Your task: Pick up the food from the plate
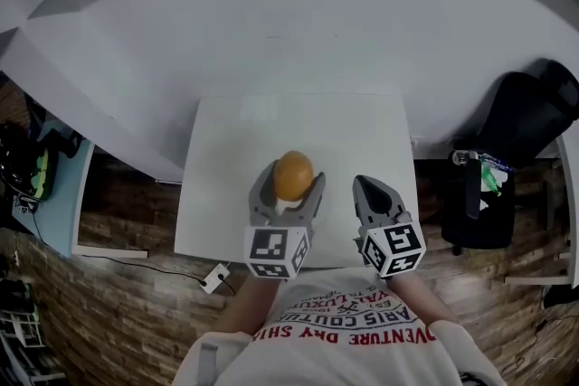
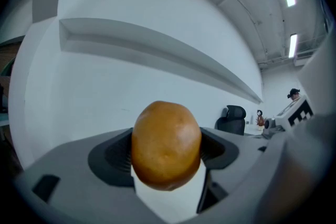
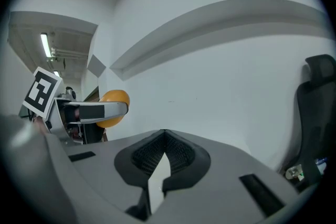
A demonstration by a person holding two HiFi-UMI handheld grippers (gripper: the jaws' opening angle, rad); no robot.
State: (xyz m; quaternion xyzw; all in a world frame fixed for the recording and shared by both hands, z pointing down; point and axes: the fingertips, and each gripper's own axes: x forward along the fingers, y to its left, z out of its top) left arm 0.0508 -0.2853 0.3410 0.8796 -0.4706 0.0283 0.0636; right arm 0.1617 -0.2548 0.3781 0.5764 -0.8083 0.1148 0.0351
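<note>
One rounded piece of food (image 2: 166, 145) is clamped between the fingers (image 2: 113, 157) of the left gripper (image 1: 291, 179), over the near half of the white table (image 1: 222, 167) and seemingly clear of it. The pads touch it only at its widest sides, and its skin looks smooth and curved. I judge it could roll or squirt out if the hold slackens or the gripper tilts, then drop to the table. Squeezing harder might bruise it. It is egg-shaped, orange-brown and faintly glossy, with slight dimples. No plate shows on the table. The right gripper (image 3: 164, 136) hovers over the table's near right part, fingers closed on nothing.
</note>
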